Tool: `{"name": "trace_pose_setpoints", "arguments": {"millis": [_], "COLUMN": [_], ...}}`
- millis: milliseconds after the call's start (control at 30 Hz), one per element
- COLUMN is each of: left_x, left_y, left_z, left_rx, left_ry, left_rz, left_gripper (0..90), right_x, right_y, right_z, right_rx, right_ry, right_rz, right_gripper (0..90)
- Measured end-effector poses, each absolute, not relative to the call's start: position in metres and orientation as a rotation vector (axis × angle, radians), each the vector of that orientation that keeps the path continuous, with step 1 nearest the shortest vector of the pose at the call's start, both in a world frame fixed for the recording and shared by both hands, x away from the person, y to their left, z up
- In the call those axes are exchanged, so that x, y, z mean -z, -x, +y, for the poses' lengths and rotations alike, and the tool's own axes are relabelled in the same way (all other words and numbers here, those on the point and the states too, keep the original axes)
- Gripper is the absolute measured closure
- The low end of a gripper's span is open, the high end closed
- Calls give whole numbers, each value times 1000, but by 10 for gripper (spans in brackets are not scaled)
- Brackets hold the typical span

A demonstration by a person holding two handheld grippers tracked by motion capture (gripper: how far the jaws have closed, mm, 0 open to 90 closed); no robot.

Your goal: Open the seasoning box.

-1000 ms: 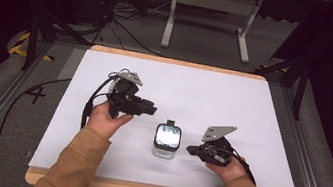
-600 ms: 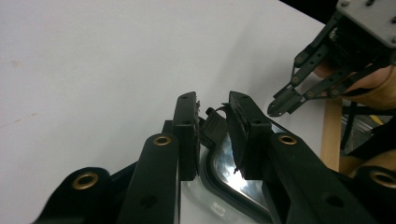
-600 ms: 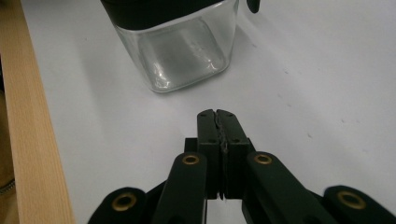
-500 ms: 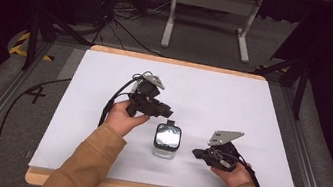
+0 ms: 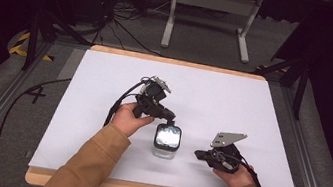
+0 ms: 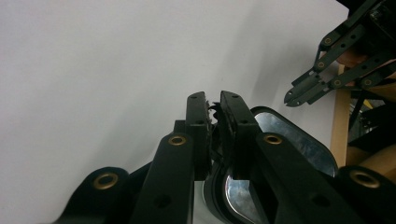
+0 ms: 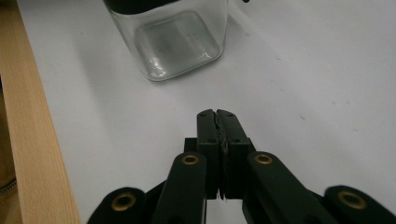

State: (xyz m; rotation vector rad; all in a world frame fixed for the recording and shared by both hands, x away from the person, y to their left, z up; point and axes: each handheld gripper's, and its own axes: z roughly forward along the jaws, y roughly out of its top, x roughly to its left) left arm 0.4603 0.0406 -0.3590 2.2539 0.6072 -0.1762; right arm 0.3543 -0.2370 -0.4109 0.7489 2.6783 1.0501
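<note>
High view: your left gripper (image 5: 166, 119) sits at the top rim of the glass jar (image 5: 166, 142), which stands upright on the white table (image 5: 252, 112) near the front edge, between your two hands. Your right gripper (image 5: 199, 154) lies low on the table just to the right of the jar, apart from it, jaws pointing toward it.

Left gripper view: your jaws have just been closing and now stand nearly together, a narrow slit left between the pads. The jar's black-rimmed lid (image 6: 289, 140) lies directly beneath and beside them; whether the pads pinch any part of it cannot be told. Your right gripper (image 6: 292, 97) shows at upper right.

Right gripper view: your jaws are pressed together on nothing. The jar (image 7: 173, 42) stands ahead, clear of the tips.
</note>
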Motion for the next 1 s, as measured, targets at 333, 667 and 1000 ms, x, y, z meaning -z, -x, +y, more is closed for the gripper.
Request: {"name": "trace_pose_setpoints", "arguments": {"millis": [333, 667, 1000], "left_x": [359, 359, 361], "left_y": [-460, -461, -462], "left_z": [40, 41, 42], "left_rx": [182, 190, 201], "left_ry": [-2244, -2244, -2236], "left_rz": [610, 618, 617], "left_gripper": [870, 881, 882], "right_x": [412, 411, 402], "right_y": [-354, -353, -346], "right_z": [-236, -232, -222], "right_rx": [-1053, -1062, -1147], "right_ry": [-747, -736, -704], "right_rz": [2684, 2690, 2667], "right_gripper": [889, 888, 895]}}
